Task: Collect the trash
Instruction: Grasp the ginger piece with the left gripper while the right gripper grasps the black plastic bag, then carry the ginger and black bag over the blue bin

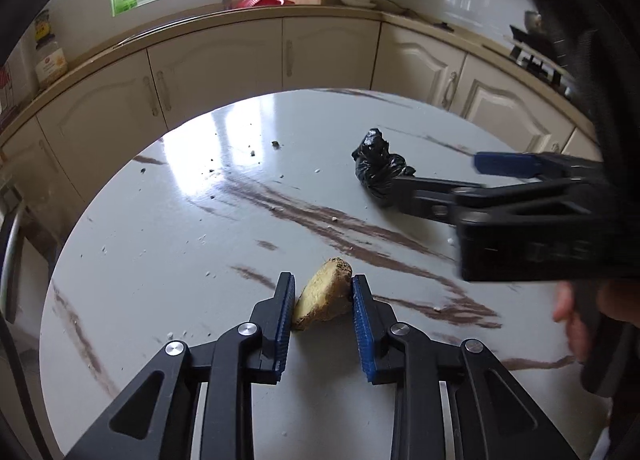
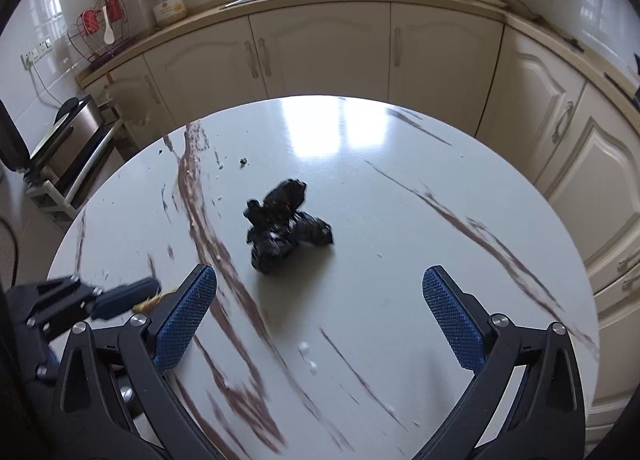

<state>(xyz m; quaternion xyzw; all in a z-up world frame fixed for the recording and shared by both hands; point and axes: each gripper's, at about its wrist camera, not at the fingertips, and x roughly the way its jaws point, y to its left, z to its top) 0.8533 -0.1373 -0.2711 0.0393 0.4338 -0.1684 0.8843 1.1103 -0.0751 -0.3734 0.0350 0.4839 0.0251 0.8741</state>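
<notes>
Item 1, far left of the right wrist view: steel-fronted countertop appliance point(image 2: 70, 135) on a white rack, partly cut by the lens edge; make unreadable

Item 2: round white table with brown marble-like streaks point(image 1: 180, 227), scattered with small crumbs; near edge hidden beneath both tools

Item 3: left gripper point(image 1: 322, 312), black frame with blue ribbed pads, jaws drawn close onto a tan, wedge-shaped scrap of peel or root point(image 1: 322, 300); both pads appear to touch its sides while it rests on the table. In the right wrist view only a fibrous tan tip of it shows behind a blue finger

Item 4: crumpled black plastic bag point(image 2: 286, 230), lying on the table right of the scrap, well apart from it; contents not visible

Item 5: right gripper point(image 2: 320, 312), jaws spread wide, nothing between them, short of the bag; blurred in the left wrist view, one finger overlapping the bag's edge

Item 6: hand point(image 1: 580, 324) on the right tool, cut off at frame edge
</notes>
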